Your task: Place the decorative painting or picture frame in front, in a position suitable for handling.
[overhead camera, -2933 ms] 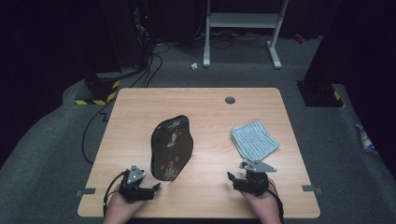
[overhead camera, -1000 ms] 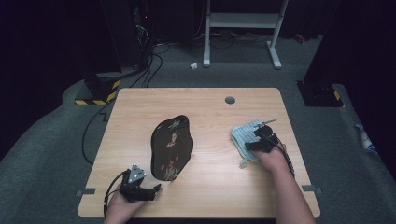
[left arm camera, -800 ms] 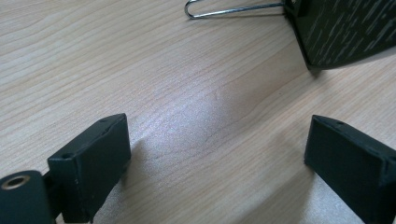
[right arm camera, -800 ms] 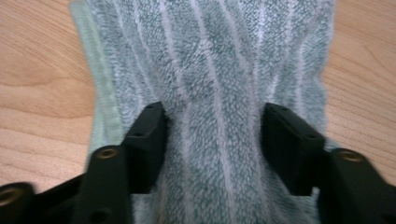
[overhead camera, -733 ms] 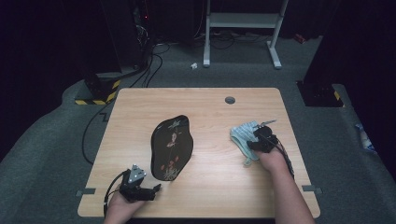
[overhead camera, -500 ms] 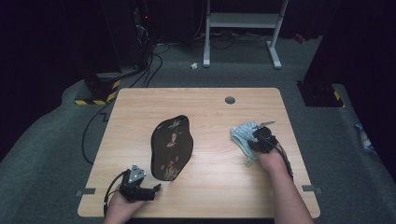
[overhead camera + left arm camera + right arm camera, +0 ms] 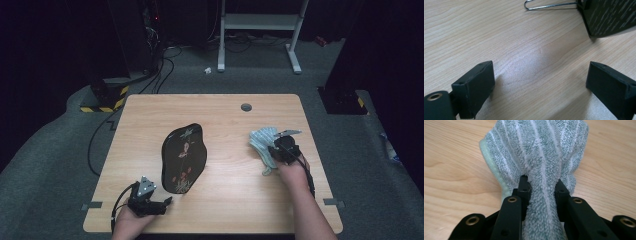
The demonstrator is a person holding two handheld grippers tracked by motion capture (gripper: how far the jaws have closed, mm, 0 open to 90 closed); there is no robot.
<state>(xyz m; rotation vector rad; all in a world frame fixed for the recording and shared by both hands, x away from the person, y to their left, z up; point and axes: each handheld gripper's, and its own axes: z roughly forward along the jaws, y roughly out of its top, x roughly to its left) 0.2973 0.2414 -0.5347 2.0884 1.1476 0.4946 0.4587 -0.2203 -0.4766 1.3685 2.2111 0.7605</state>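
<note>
One cloth (image 7: 544,152) pinched in right gripper (image 7: 541,190); one tray (image 7: 183,157)

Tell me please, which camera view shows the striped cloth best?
The right gripper view: the green-and-white striped cloth is close up, bunched between the right gripper jaws, its pile and hem clear. The high view shows the cloth small, partly under the gripper, at the table's right side.

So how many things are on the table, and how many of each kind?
Cloths: 1, the green striped cloth, pinched in the right gripper.
Trays: 1, the black painted tray.
Grippers: 2, the right one and the left gripper, open on the bare table.
Total: 4 things.
</note>
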